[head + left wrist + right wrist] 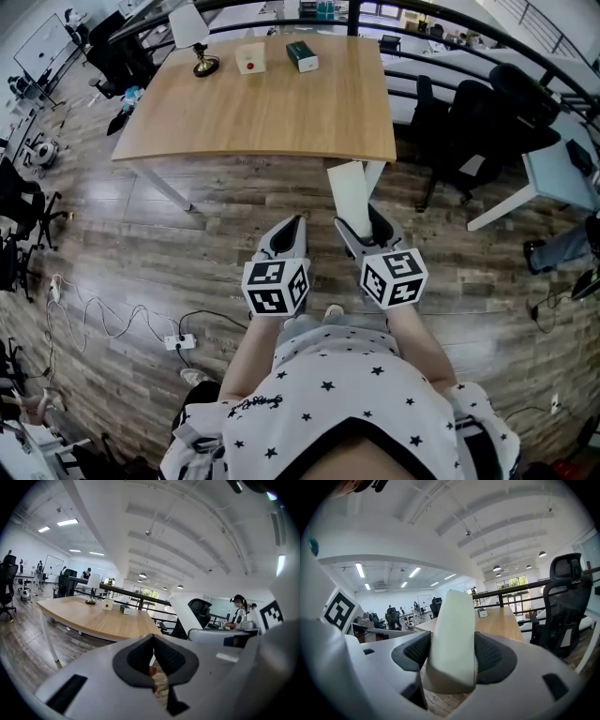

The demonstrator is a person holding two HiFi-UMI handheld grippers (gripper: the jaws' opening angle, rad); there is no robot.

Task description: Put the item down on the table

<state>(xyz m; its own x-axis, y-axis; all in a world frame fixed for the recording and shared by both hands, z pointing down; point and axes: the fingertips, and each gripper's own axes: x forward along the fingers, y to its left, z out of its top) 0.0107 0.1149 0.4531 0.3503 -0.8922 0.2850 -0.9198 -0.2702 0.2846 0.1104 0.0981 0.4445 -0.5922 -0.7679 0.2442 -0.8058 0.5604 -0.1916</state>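
Pale, off-white and smooth-faced, the item (pixel 452 639) stands upright between the pads of the right gripper (pixel 361 225), which is clamped on its lower part with the jaws spread fairly wide by its thickness. It is held over the wooden floor, just short of the near edge of the tabletop (pixel 272 112), so it has not been put down yet. It looks like a stiff, slab-like block, probably light. The sides seem slick, and most of its length rises above the pads, so it might pivot or slide if jolted. A hold lower on its flat faces looks sound. The left gripper (pixel 286 234) hangs beside it, jaws brought together on nothing. A lamp (pixel 197 37), a white box (pixel 249 58) and a dark green box (pixel 302 56) sit at the far edge, leaving the near wood bare for setting it down
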